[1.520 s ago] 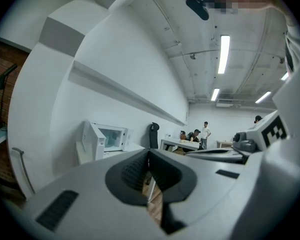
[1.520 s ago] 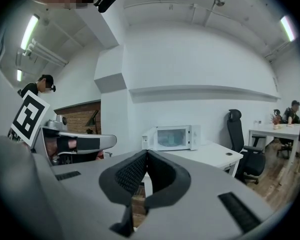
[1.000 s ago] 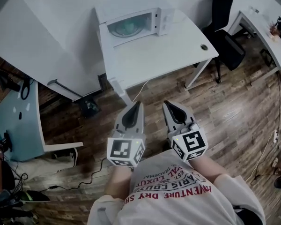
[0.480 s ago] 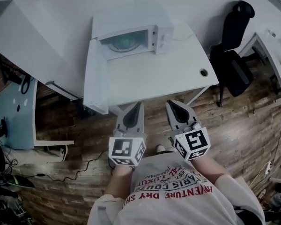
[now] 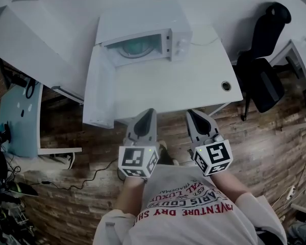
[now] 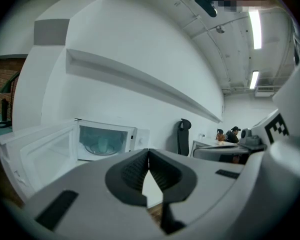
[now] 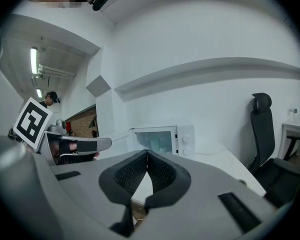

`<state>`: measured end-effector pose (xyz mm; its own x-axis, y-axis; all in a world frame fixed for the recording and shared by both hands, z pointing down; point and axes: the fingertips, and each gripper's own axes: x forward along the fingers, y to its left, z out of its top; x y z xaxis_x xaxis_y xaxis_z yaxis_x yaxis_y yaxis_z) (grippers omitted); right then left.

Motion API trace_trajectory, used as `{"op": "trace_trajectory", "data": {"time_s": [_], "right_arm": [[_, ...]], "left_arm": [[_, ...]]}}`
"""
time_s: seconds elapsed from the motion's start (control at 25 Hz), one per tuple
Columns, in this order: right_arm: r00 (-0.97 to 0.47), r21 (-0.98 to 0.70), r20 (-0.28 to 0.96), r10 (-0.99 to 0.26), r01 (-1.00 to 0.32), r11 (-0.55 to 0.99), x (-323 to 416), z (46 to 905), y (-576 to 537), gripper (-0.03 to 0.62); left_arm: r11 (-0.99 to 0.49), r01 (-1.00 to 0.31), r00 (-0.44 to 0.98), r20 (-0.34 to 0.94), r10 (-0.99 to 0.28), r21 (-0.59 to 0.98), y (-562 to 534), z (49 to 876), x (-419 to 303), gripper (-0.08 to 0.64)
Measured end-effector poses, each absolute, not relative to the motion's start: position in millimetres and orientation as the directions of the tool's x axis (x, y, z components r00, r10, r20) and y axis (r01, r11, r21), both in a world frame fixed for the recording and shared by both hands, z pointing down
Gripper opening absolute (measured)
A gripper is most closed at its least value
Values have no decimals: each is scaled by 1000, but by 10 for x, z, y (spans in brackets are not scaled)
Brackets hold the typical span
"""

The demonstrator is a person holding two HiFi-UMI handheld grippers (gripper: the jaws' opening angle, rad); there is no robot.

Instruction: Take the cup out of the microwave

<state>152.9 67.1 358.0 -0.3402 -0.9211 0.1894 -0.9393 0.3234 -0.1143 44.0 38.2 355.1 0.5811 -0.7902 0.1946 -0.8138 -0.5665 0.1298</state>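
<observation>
**Approach stage: cup sitting in the open microwave, both jaws clenched and empty**

The cup (image 6: 104,145) is sitting inside the microwave (image 5: 143,34) as a pale shape on the turntable. It is well ahead of both sets of jaws and a little left of the left pair, and too small to make out in detail. The microwave door (image 5: 99,91) is hanging open to the left, leaving the cavity exposed. The microwave is resting at the far end of the white bench (image 5: 194,80), whose near edge is lying just ahead of the jaw tips. The left gripper (image 5: 148,112) and right gripper (image 5: 189,112) are being held side by side close to the person's chest, pointing toward the bench. Both sets of jaws are clenched tip to tip, gripping nothing. A black office chair (image 5: 265,70) is standing well off to the right of the right jaws.

Progress, as a judgement: the door-opening step looks done. Reaching in, releasing one pair of jaws, grasping the cup and bringing it out are all remaining, so this is early in the task.
</observation>
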Motion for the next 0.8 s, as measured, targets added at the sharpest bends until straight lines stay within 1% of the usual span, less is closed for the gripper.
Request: {"op": "trace_trajectory", "data": {"time_s": [0.16, 0.36, 0.56, 0.8], "right_arm": [[-328, -100, 184, -927, -944, 315, 1628, 3585, 393, 12], [-315, -15, 141, -938, -948, 316, 1718, 3442, -87, 12], [-313, -32, 169, -935, -949, 312, 1760, 3440, -804, 12], [-307, -40, 212, -928, -951, 306, 1792, 3552, -1561, 12]], "left_arm": [[-558, -817, 576, 199, -793, 145, 27, 3634, 506, 8], [-567, -807, 590, 199, -782, 167, -547, 3677, 648, 8], [-555, -809, 586, 194, -787, 191, -1356, 3670, 668, 8], [-550, -807, 589, 224, -776, 215, -2131, 3785, 714, 8]]}}
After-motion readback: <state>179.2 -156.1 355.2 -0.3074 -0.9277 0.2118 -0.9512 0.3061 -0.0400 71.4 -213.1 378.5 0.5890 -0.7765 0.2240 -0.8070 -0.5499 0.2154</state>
